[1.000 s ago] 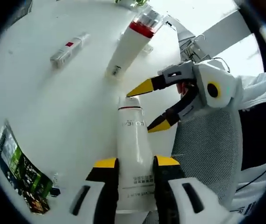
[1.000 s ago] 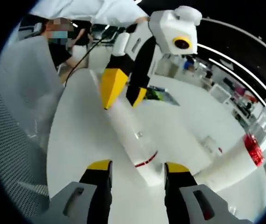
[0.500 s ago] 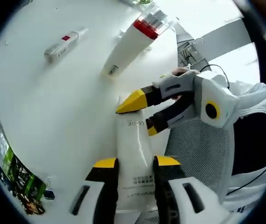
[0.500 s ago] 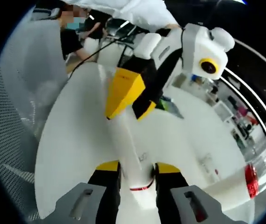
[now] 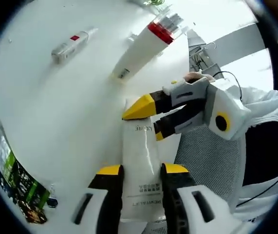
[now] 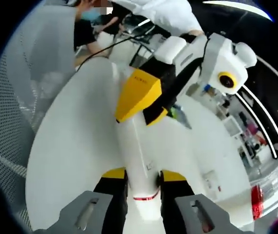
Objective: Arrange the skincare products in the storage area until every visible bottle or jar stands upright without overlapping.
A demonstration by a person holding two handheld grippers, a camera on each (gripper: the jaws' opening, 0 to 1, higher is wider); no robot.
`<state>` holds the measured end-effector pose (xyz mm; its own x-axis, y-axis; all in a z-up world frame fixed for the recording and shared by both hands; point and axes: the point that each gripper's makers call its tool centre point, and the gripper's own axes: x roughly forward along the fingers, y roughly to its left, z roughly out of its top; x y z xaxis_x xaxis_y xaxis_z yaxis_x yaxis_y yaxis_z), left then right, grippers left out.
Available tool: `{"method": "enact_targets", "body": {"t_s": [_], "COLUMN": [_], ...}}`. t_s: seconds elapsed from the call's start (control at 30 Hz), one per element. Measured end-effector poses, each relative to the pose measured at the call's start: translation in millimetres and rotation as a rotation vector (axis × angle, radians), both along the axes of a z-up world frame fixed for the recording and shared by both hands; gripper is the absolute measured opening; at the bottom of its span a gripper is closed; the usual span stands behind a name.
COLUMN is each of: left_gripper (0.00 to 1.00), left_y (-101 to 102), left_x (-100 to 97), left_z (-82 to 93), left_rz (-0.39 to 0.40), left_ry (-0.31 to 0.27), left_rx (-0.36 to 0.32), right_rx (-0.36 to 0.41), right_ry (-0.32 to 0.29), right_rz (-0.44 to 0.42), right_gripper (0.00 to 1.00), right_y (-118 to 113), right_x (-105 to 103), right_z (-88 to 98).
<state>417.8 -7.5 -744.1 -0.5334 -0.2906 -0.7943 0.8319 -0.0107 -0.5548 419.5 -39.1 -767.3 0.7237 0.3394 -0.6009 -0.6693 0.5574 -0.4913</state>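
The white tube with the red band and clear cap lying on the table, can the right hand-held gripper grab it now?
Probably not: the right hand-held gripper is shut on another white tube, also clamped by the left hand-held gripper.

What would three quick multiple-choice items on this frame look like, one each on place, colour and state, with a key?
1. Where does the right gripper close on the long white squeeze tube?
A. at its cap end
B. at its crimped end
C. nowhere

2. What colour is the band on the larger white tube with a clear cap lying farther off on the white table?
A. blue
B. red
C. green

3. How is the small white tube with a red mark?
A. standing upright
B. held in a gripper
C. lying flat on the table

Key: 1 A, the right gripper view shows its jaws closed by the thin red ring near the cap, while the left gripper holds the printed end. 2 B, a red band sits beside the clear cap. 3 C, it lies on its side, apart from both grippers.
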Motion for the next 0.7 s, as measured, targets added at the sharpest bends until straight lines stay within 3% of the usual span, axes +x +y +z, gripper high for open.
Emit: {"method": "enact_targets", "body": {"t_s": [0.2,0.23,0.27,0.3,0.33,0.37,0.47,0.53,0.57,0.7], "left_gripper": [0.31,0.3,0.15,0.01,0.07,0.11,0.06,0.08,0.09,0.1], "left_y": [-5.0,-6.5,-11.6,-16.0,-14.9,-26.6,-16.2,-12.1,-14.6,-15.8], "left_x": [7.1,9.2,16.6,11.7,5.2,9.8,17.3,15.9,6.7,3.8], "left_z": [3.9,4.1,7.0,14.6,25.7,32.7,33.1,33.7,36.4,48.8], "left_rz": [0.022,0.028,0.04,0.067,0.102,0.138,0.122,0.14,0.18,0.272], "left_ry": [-0.036,-0.064,-0.12,-0.09,-0.035,-0.043,-0.123,-0.116,-0.119,-0.099], "left_rx": [-0.069,-0.087,-0.139,-0.171,-0.177,-0.247,-0.235,-0.23,-0.243,-0.299], "right_rx": [0.015,0.042,0.077,0.062,0.031,0.046,0.073,0.059,0.072,0.121], "right_ry": [0.003,0.035,0.072,0.081,0.024,0.045,0.053,0.042,0.044,0.062], "right_rz": [-0.038,-0.064,-0.085,-0.085,-0.097,-0.102,-0.115,-0.116,-0.129,-0.167], "right_gripper": [0.15,0.14,0.14,0.13,0.13,0.13,0.12,0.12,0.12,0.11], "right_y": [-4.5,-6.9,-6.5,-8.9,-14.3,-13.4,-13.6,-14.8,-16.1,-18.4], "right_x": [0.9,-1.6,-5.3,-7.5,-6.3,-11.0,-11.7,-11.3,-12.1,-12.4], "right_z": [1.5,-1.0,-5.4,-12.7,-9.6,-7.9,-6.0,-6.4,-5.1,-4.3]}}
